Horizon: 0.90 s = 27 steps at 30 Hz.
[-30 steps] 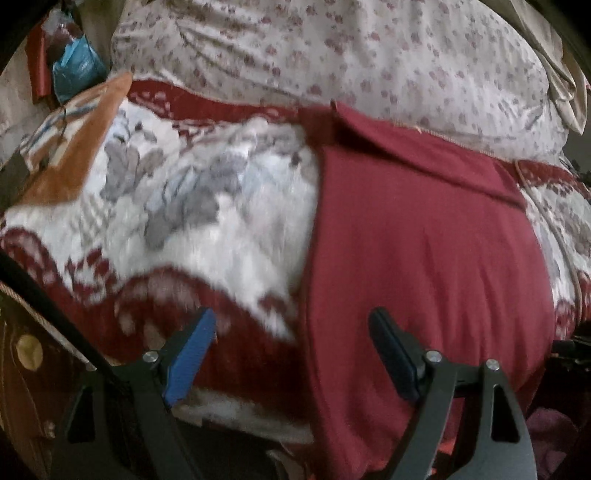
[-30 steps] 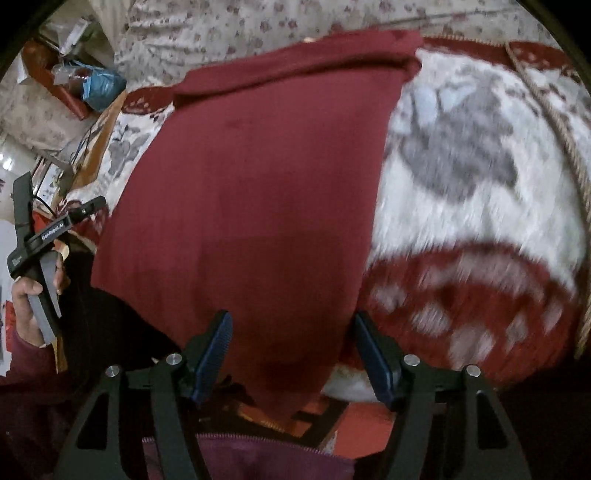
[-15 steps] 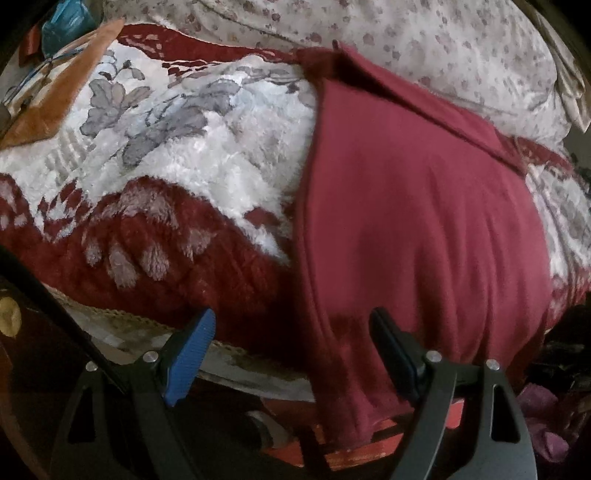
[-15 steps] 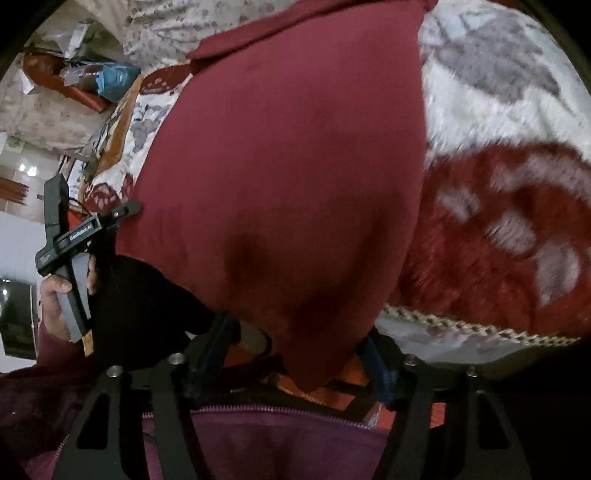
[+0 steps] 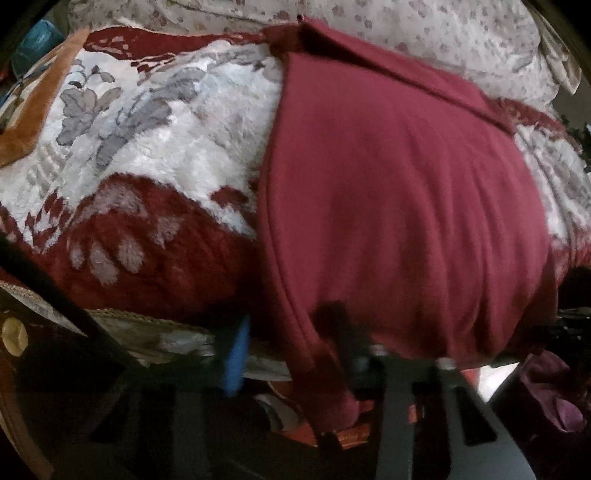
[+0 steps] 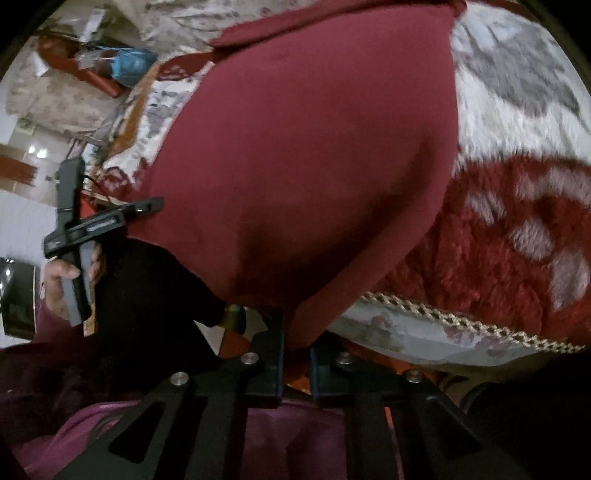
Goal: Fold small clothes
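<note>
A dark red garment lies spread flat on a bed, its near hem hanging over the bed's front edge; it also fills the right wrist view. My left gripper is at the hem's near left corner, jaws narrowed around the cloth edge but blurred. My right gripper is shut on the hem's near right corner. The left gripper also shows in the right wrist view, held in a hand.
The bed is covered by a fluffy red, white and grey floral blanket with a corded edge. A pale floral quilt lies behind the garment. Clutter with a blue bag sits at the far left.
Both grippers dropped toward the bed's front edge. The right jaws closed onto the hem corner. The left jaws narrowed around the other corner.
</note>
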Each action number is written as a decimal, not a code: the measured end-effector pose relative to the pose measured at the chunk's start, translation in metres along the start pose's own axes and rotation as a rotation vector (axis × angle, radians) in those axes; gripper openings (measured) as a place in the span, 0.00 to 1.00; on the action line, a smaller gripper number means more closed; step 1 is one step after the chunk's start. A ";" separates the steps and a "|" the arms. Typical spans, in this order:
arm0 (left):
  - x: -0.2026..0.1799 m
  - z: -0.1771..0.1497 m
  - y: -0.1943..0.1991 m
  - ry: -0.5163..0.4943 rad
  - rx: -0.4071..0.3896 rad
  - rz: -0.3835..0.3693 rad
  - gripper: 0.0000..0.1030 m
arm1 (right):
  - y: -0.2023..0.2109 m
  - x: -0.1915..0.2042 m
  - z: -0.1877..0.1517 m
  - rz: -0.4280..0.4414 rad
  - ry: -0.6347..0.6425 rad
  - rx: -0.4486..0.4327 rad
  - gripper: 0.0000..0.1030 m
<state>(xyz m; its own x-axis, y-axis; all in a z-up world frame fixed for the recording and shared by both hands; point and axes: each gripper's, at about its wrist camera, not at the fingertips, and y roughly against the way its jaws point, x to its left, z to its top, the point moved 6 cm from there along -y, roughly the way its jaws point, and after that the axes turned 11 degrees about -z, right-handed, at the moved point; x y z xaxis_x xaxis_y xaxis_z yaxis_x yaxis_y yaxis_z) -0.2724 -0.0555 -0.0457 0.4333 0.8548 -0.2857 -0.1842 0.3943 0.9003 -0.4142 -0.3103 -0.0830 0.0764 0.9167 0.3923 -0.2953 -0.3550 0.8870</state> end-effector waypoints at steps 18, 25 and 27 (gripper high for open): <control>-0.020 0.066 0.063 0.046 -0.242 -0.119 0.06 | 0.093 -0.001 0.059 0.141 -0.081 -0.318 0.10; -0.021 0.106 0.069 0.055 -0.312 -0.120 0.06 | 0.114 -0.014 0.098 0.141 -0.116 -0.416 0.10; -0.022 0.118 0.069 0.053 -0.329 -0.114 0.06 | 0.119 -0.019 0.108 0.134 -0.120 -0.439 0.10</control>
<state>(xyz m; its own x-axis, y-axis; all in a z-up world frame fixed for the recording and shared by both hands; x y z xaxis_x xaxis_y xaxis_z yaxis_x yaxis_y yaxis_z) -0.1906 -0.0870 0.0616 0.4222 0.8119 -0.4031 -0.4150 0.5685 0.7103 -0.3483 -0.3898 0.0413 0.1117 0.8310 0.5449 -0.6825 -0.3344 0.6499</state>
